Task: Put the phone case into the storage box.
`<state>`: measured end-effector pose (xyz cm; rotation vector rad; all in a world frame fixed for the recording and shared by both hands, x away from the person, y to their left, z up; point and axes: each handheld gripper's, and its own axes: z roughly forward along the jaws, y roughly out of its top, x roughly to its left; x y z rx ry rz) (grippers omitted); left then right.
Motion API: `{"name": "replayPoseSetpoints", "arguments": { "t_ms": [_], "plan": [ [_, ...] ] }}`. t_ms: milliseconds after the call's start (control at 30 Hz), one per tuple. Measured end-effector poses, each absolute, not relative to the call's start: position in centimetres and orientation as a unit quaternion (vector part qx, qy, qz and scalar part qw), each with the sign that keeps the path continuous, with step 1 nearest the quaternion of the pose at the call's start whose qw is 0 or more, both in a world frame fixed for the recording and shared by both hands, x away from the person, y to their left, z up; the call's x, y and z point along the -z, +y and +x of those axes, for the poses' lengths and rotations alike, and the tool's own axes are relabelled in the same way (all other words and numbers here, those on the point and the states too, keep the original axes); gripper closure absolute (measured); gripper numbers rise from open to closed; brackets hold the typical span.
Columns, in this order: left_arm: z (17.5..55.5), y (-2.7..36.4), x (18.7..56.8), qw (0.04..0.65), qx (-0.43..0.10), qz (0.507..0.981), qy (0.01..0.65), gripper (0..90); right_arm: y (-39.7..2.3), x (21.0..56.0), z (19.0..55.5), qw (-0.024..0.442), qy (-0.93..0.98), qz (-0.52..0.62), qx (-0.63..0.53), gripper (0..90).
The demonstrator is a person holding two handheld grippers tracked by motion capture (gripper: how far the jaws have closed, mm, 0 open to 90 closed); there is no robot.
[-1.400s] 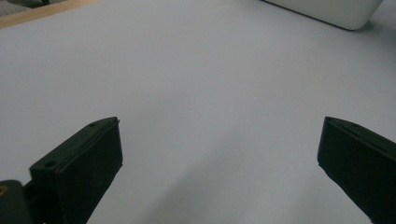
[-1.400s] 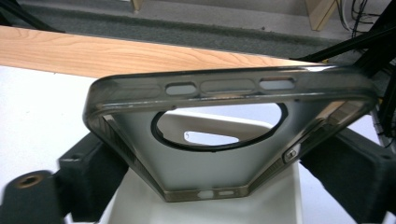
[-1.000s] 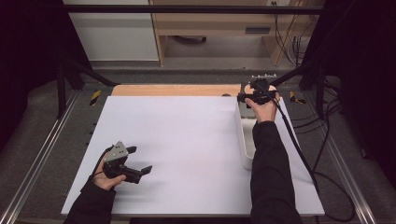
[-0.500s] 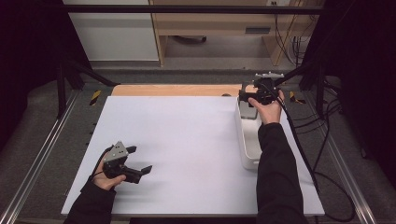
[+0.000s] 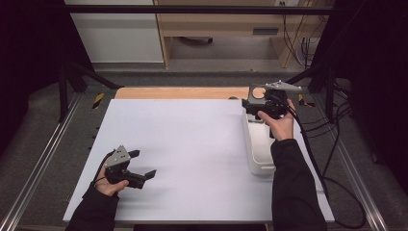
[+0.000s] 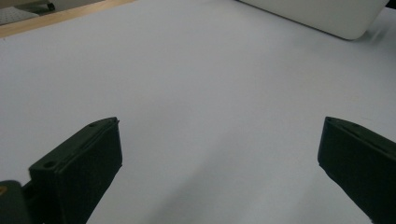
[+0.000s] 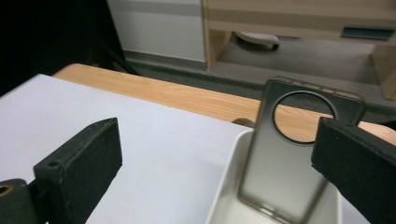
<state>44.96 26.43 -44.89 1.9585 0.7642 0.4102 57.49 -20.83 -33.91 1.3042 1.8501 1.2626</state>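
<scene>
At the near left of the desk (image 5: pixel 192 144), the left gripper (image 5: pixel 144 166) rests low in the person's left hand (image 5: pixel 108 180), its fingers (image 6: pixel 88 163) spread wide and released, with nothing between them but the bare white sheet that covers the desk. Ahead of those fingers and off to their right, well apart from them, lies the near corner of the white tray (image 6: pixel 327 16). Moving right across the sheet in the high view, the white tray (image 5: pixel 260 149) sits lengthwise along the right side of the desk, its far end reaching toward the strip of bare wood at the back edge. The right gripper (image 5: pixel 250 107) is held above that far end by the person's right hand (image 5: pixel 279 122), with the grey plate on top and the cable trailing off to the right. In the right gripper view its fingers (image 7: pixel 81 158) are likewise parted and released, gripping nothing. Just beyond them, nearer the right finger than the left, a translucent grey phone case (image 7: pixel 294 154) with a round camera cutout stands upright and slightly tilted inside the tray, apart from both fingers.
</scene>
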Motion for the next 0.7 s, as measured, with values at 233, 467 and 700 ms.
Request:
{"name": "replayPoseSetpoints", "arguments": {
  "t_ms": [233, 467, 700],
  "plan": [
    [44.9, 26.4, 44.8, 0.485, -0.165, 0.799, 0.314, 0.0, -21.3, 34.3, 54.1, 0.25, 0.685, 0.451, -0.514, 2.1],
    [44.8, 26.4, 44.8, 0.487, -0.164, 0.799, 0.313, 0.0, -22.3, 35.5, 51.0, 0.23, 0.698, 0.415, -0.537, 0.9],
    [44.7, 26.4, 44.7, 0.489, -0.168, 0.797, 0.311, 0.0, -23.4, 37.1, 48.3, 0.215, 0.711, 0.375, -0.554, 0.3]
  ]
}}
